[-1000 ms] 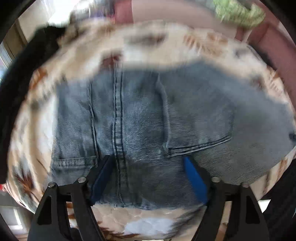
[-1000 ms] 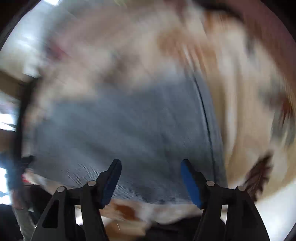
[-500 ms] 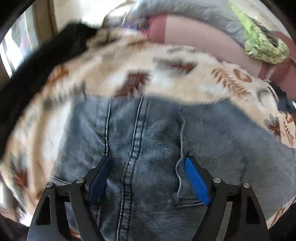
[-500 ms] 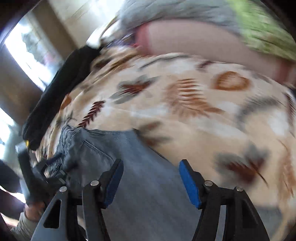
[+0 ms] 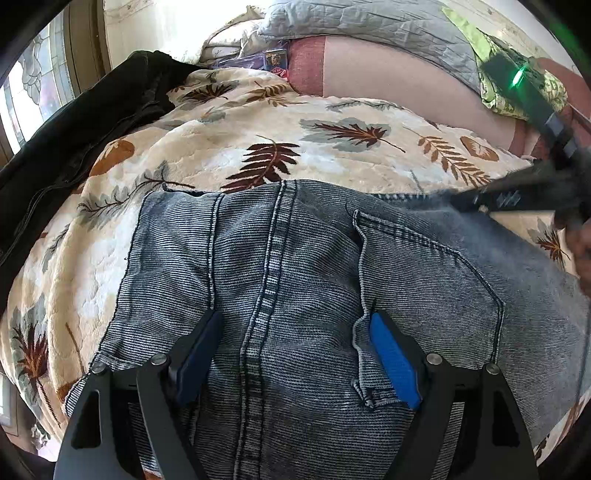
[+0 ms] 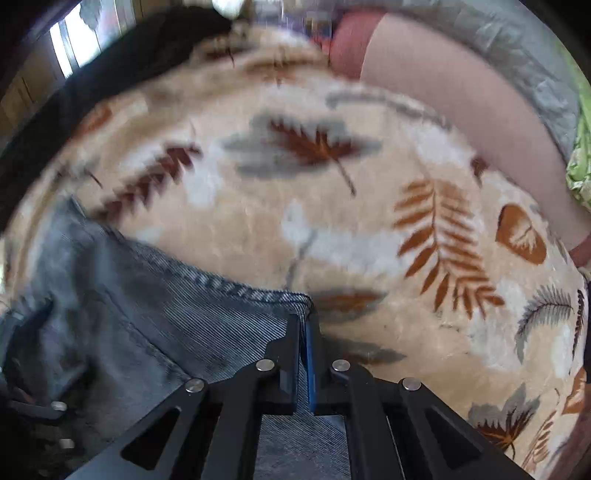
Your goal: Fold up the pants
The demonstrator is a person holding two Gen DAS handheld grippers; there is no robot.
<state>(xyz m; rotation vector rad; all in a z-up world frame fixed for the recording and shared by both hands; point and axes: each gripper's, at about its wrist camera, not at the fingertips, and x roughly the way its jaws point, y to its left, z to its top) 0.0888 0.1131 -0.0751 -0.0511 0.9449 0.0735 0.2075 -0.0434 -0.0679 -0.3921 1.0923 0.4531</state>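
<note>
Grey-blue denim pants (image 5: pixel 295 280) lie flat on a leaf-patterned blanket (image 5: pixel 258 147), seat side up with a back pocket showing. My left gripper (image 5: pixel 291 354) is open just above the seat, one finger on each side of the centre seam. My right gripper (image 6: pixel 304 325) is shut on the pants' edge (image 6: pixel 236 291) at a hemmed corner, low over the blanket (image 6: pixel 369 221). It also shows, blurred, at the right edge of the left wrist view (image 5: pixel 517 195).
A black garment (image 5: pixel 74 129) lies along the blanket's left side. A pink cushion (image 5: pixel 388 74), grey quilted bedding (image 5: pixel 369 22) and a green cloth (image 5: pixel 517 92) lie at the back. A window (image 5: pixel 33 85) is at far left.
My right gripper went from open above the denim to shut on the pants' edge. My left gripper moved forward along the seat and stays open.
</note>
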